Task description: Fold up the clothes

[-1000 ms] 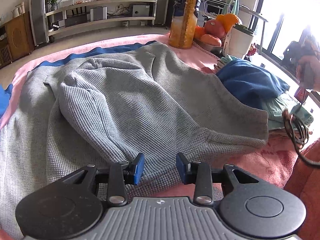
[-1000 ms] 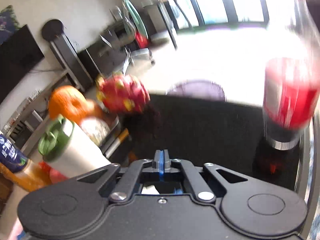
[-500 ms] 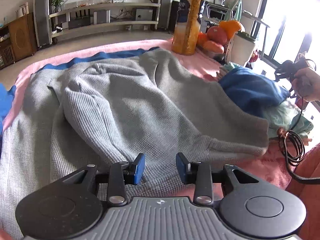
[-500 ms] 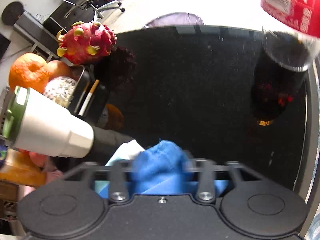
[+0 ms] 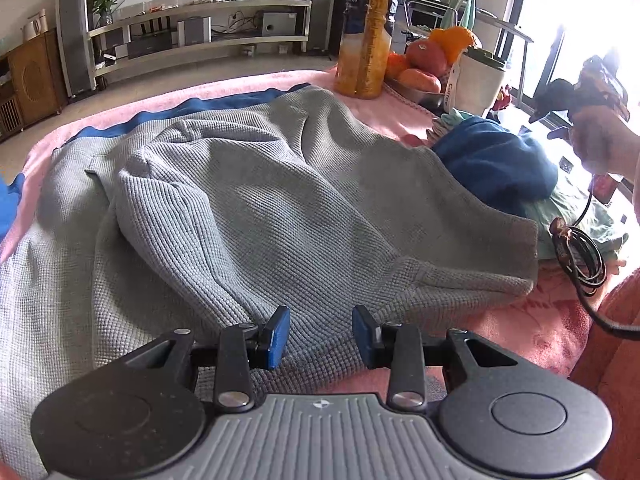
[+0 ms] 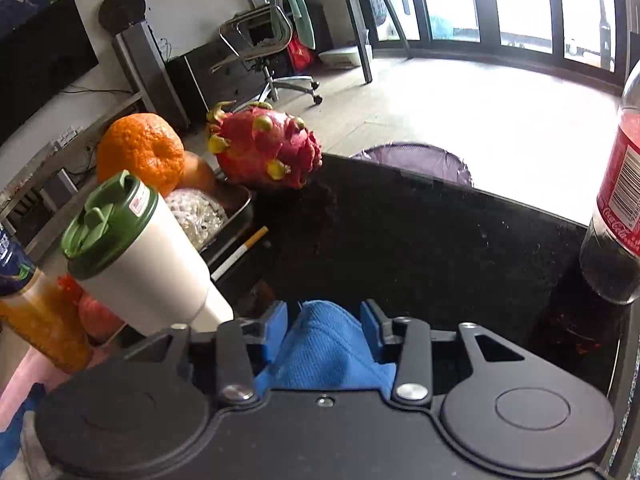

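Right wrist view: most of the blue cloth point(image 6: 328, 348) is hidden under the tool body, only a bunched fold shows. The cola bottle point(image 6: 618, 216) at 3 o'clock is cut off by the frame edge. Left wrist view: the person's hand point(image 5: 604, 140) at 2 o'clock is washed out by window glare.

Grey waffle-knit sweater point(image 5: 260, 208) lies spread on the pink blanket point(image 5: 552, 320), partly folded over itself, hem at 4 o'clock. A blue garment point(image 5: 500, 164) is heaped at 2 o'clock, touching the sweater's edge.

Left gripper point(image 5: 320, 334) has fingers spread, empty, just above the sweater's near edge. Right gripper point(image 6: 326, 326) has fingers apart, blue cloth between them; contact unclear.

Metal tray point(image 6: 236, 216) holds an orange point(image 6: 138, 152) and dragon fruit point(image 6: 264, 148). White cup point(image 6: 148, 260) has its green lid on.
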`<state>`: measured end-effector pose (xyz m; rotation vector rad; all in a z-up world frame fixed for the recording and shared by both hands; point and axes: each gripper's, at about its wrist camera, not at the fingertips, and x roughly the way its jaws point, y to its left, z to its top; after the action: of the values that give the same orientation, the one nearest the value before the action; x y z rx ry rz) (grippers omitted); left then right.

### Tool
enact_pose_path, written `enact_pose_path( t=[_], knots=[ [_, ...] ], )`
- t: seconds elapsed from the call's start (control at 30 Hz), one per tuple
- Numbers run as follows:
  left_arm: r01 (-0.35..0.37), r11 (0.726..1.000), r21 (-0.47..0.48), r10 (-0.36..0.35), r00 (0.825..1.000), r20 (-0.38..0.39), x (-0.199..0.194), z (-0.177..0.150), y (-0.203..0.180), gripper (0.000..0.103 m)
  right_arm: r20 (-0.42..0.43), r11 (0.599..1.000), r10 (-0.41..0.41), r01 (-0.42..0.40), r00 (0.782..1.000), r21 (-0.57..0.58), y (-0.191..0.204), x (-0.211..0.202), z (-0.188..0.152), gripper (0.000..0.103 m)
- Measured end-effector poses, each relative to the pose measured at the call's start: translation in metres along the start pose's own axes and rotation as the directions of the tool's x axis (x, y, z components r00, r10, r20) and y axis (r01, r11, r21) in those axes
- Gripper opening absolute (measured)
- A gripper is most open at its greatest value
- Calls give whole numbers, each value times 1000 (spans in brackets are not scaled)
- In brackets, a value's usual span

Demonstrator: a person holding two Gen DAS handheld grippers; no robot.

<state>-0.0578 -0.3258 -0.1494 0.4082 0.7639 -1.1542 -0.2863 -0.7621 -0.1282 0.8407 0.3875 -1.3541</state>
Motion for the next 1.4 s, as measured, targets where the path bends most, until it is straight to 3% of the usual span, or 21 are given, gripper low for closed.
enact_pose_path(
  t=[0.1, 0.17, 0.27, 0.33, 0.4, 0.47, 0.57, 0.63, 0.77, 0.87, 1.0, 1.03, 1.1, 1.13, 1.2, 1.23, 1.3, 1.4],
  knots=[
    [7, 1000, 2, -7, 1000, 18, -8, 3, -3, 35, -9, 993, 84, -83, 996, 80, 1, -43, 5, 41],
    [-5, 1000, -2, 5, 999, 44, -22, 3, -3, 35, -8, 964, 215, -211, 977, 162, 1, -83, 1, 42],
    [-43, 999, -25, 45, 995, 93, -52, -1, 3, 36, -12, 883, 448, -440, 894, 167, 17, -139, -24, 52],
    [-68, 997, -42, 73, 990, 124, -72, -4, 7, 37, -56, 842, 537, -531, 842, 99, 36, -169, -50, 59],
    [-103, 992, -78, 114, 983, 145, -90, -9, 19, 39, -151, 797, 601, -604, 785, 33, 61, -185, -77, 59],
    [-177, 970, -167, 199, 973, 121, -101, -17, 46, 39, -244, 750, 642, -661, 727, 3, 88, -190, -101, 59],
    [-275, 913, -302, 313, 946, 85, -118, -21, 91, 37, -316, 694, 674, -719, 667, -36, 125, -202, -117, 54],
    [-316, 882, -349, 368, 925, 94, -134, -15, 116, 38, -321, 631, 709, -768, 628, -109, 150, -220, -118, 51],
    [-398, 846, -354, 455, 886, 92, -141, 13, 156, 42, -289, 514, 747, -795, 599, -321, 196, -250, -110, 51],
    [-452, 824, -340, 498, 865, 57, -125, 42, 185, 48, -289, 456, 758, -792, 585, -407, 222, -241, -111, 52],
    [-528, 805, -270, 545, 838, -12, -80, 79, 224, 49, -278, 455, 752, -775, 598, -439, 222, -212, -138, 57],
    [-531, 809, -251, 540, 841, -38, -66, 89, 233, 49, -273, 464, 756, -781, 595, -417, 217, -202, -145, 57],
    [-520, 821, -235, 513, 853, -96, -34, 113, 252, 49, -289, 510, 735, -780, 614, -362, 212, -186, -157, 57],
    [-526, 820, -224, 512, 850, -122, -19, 123, 261, 50, -319, 529, 713, -778, 624, -339, 214, -179, -156, 57],
    [-566, 806, -176, 540, 824, -174, 8, 140, 278, 51, -337, 518, 722, -795, 604, -315, 216, -172, -152, 59],
    [-602, 785, -143, 574, 795, -196, 19, 146, 285, 51, -306, 524, 731, -790, 609, -319, 213, -171, -151, 68],
    [-683, 726, -80, 652, 720, -236, 31, 152, 300, 51, -247, 541, 741, -772, 625, -333, 207, -171, -152, 77],
    [-690, 721, -54, 659, 708, -254, 36, 152, 321, 56, -244, 545, 740, -772, 626, -327, 199, -165, -150, 77]
  ],
)
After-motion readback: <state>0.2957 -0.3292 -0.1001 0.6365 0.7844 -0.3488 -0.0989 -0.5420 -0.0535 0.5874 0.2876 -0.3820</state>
